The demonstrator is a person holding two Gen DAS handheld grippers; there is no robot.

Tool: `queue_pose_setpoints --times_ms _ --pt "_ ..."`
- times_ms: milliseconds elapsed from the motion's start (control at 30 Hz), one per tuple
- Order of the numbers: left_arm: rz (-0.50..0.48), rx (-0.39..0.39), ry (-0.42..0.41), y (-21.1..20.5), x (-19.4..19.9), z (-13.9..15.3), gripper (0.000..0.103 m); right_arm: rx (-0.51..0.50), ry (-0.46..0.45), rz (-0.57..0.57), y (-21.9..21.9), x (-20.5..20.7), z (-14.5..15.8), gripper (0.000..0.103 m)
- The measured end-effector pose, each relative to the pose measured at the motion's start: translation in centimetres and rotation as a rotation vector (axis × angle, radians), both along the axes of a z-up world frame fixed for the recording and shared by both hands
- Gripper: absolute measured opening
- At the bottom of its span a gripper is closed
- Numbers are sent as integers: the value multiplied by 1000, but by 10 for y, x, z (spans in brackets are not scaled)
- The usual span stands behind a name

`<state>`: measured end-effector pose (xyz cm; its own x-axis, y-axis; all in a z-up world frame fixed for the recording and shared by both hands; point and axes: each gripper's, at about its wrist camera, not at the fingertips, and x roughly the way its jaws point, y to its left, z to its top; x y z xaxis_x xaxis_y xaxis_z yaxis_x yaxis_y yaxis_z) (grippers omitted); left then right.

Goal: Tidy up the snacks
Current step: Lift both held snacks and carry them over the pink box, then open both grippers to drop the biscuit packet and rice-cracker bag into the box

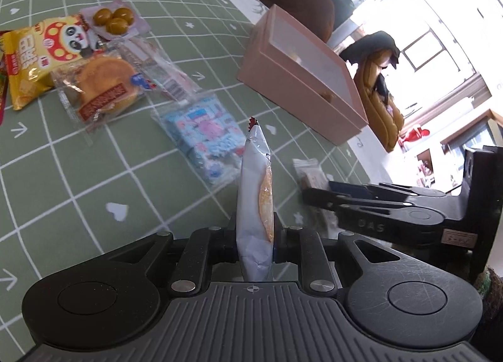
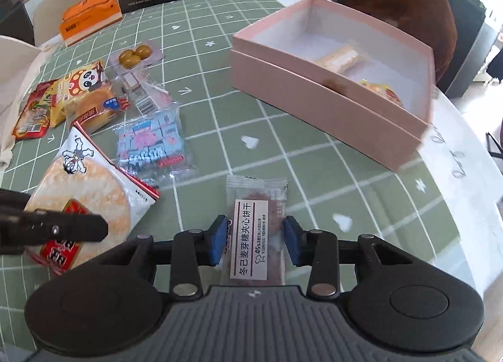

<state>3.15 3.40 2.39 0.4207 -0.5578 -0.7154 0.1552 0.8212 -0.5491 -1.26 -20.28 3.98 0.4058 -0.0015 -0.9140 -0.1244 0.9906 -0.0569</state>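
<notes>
While the left gripper (image 1: 255,233) clamps its fingers on a rice cracker pack (image 1: 255,201) held on edge, the right gripper's (image 2: 255,241) blue fingers stand apart, flanking a biscuit packet (image 2: 255,230) on the table (image 2: 314,173); a pink box (image 2: 330,104) lies at one o'clock.

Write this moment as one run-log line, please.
left gripper: shut on rice cracker packet | right gripper: around biscuit packet | pink box: open
</notes>
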Motion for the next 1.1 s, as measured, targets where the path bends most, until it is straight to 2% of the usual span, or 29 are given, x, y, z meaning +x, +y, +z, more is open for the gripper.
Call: queue_pose_setpoints --times_ms 133,233,300,333,400,467,500,533,633,700,800,900,967,1033,1067,1100 --pt "-10 -25 -27 -9 3 18 21 26 -19 -58 -24 -8 15 38" --pt "-35 -81 -68 -19 27 49 21 52 -52 -94 -39 -14 38 38" --pt "-61 -107 -160 -32 55 87 21 107 -90 -116 -51 -15 63 38" --pt "-74 -116 -218 -38 67 108 21 148 -128 -118 -59 -13 82 38" --pt "-84 -136 -324 -51 94 149 21 166 -226 -110 -70 -7 120 36" --pt "-68 -155 -371 -62 120 178 21 136 -317 -114 -81 9 154 30" --pt "-63 -156 -380 -68 132 186 21 131 -337 -120 -88 20 165 23" --pt "-58 -144 -390 -75 142 190 21 136 -346 -125 -96 36 174 22" --pt "-41 -88 -371 -98 172 174 21 121 -378 -131 -114 76 177 22" --pt "-37 -73 -324 -111 187 148 21 128 -363 -145 -127 101 162 22" --pt "-25 -44 -250 -124 207 112 21 166 -285 -179 -144 130 127 22" --pt "-22 -93 -176 -130 224 82 22 187 -243 -178 -150 128 103 22" --pt "-39 -53 -127 -140 241 63 23 182 -217 -161 -146 120 89 23" --pt "-11 47 -159 -145 249 55 23 152 -190 -144 -141 112 78 23" --pt "14 60 -188 -140 247 55 23 130 -183 -137 -138 107 73 23" --pt "33 41 -199 -132 244 57 23 105 -180 -129 -136 102 70 25"
